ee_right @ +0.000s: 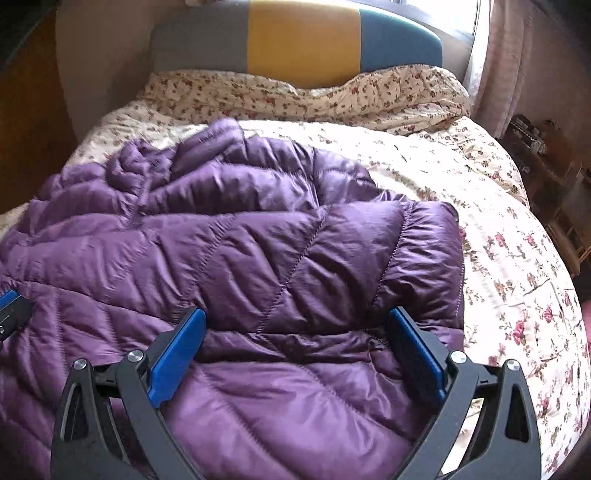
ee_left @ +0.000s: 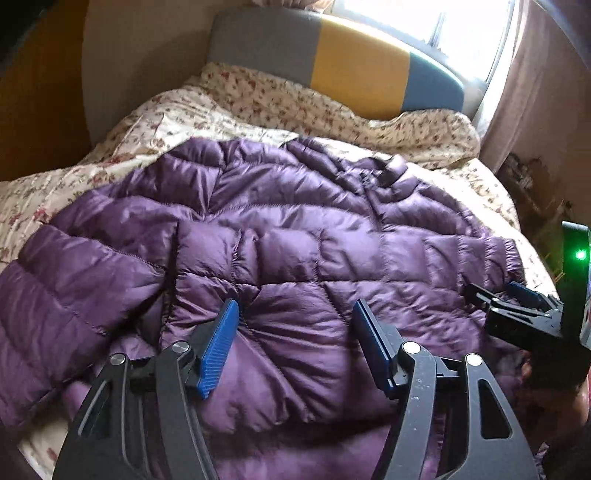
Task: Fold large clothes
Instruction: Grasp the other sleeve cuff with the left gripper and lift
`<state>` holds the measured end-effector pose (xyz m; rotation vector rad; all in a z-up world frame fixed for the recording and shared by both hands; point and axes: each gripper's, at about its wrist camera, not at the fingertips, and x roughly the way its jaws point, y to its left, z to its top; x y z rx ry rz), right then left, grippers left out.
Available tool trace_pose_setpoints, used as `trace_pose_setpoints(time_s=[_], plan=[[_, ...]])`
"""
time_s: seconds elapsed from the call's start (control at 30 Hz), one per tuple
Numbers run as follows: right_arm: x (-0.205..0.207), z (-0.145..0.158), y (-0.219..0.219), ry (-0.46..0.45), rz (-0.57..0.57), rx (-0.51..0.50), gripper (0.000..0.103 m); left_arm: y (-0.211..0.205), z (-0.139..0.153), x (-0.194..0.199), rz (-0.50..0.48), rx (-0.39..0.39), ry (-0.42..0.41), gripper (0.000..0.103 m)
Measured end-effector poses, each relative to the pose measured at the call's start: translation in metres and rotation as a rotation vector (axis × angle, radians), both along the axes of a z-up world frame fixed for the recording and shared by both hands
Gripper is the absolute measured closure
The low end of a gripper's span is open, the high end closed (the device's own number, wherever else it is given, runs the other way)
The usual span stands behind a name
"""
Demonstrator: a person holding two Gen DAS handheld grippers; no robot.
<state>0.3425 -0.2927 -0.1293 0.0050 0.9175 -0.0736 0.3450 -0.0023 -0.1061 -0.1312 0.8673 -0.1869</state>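
A purple quilted down jacket point(ee_left: 280, 236) lies spread on a floral bedspread point(ee_left: 184, 114), with its collar toward the headboard. My left gripper point(ee_left: 295, 309) is open low over the jacket's near part, and a puff of fabric bulges up between its blue pads point(ee_left: 218, 339). In the right wrist view the jacket point(ee_right: 229, 254) has a sleeve laid across its body, the cuff ending at the right. My right gripper point(ee_right: 297, 314) stands wide open over that near right part, with nothing gripped. It also shows at the right edge of the left wrist view as the right gripper point(ee_left: 496, 293).
A grey, yellow and blue headboard point(ee_right: 303, 40) stands at the far end under a bright window point(ee_left: 424, 22). A pink curtain point(ee_right: 517, 62) and a cluttered shelf point(ee_right: 543, 155) are on the right. A wooden panel point(ee_left: 37, 103) is on the left. Bare bedspread point(ee_right: 498, 240) lies to the right of the jacket.
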Motion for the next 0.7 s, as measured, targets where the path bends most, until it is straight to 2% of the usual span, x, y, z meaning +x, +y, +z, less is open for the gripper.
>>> trace_pose_setpoints(time_s=[0.2,0.33,0.4,0.43,0.5,0.6,0.7], plan=[[0.001,-0.016,0.005,-0.008,-0.004,-0.042,0.003,0.002,-0.019,0.004,0.008,-0.005,0.018,0.039],[0.002,-0.018,0.004,-0.011,-0.004,-0.045,0.002,0.003,-0.019,0.006,0.008,-0.014,0.023,0.039],[0.001,-0.019,0.007,-0.014,-0.006,-0.047,0.002,0.008,-0.013,0.001,0.019,-0.052,0.029,0.039],[0.001,-0.019,0.007,-0.015,-0.006,-0.049,0.002,0.014,-0.008,-0.004,0.034,-0.078,0.029,0.038],[0.002,-0.020,0.008,-0.017,-0.007,-0.048,0.002,0.029,0.005,-0.024,0.086,-0.117,0.011,0.031],[0.001,-0.020,0.007,-0.018,-0.007,-0.048,0.002,0.066,0.022,-0.064,0.189,-0.158,-0.024,0.031],[0.000,-0.019,0.006,-0.020,-0.006,-0.048,0.002,0.118,0.025,-0.110,0.317,-0.211,-0.031,0.031]])
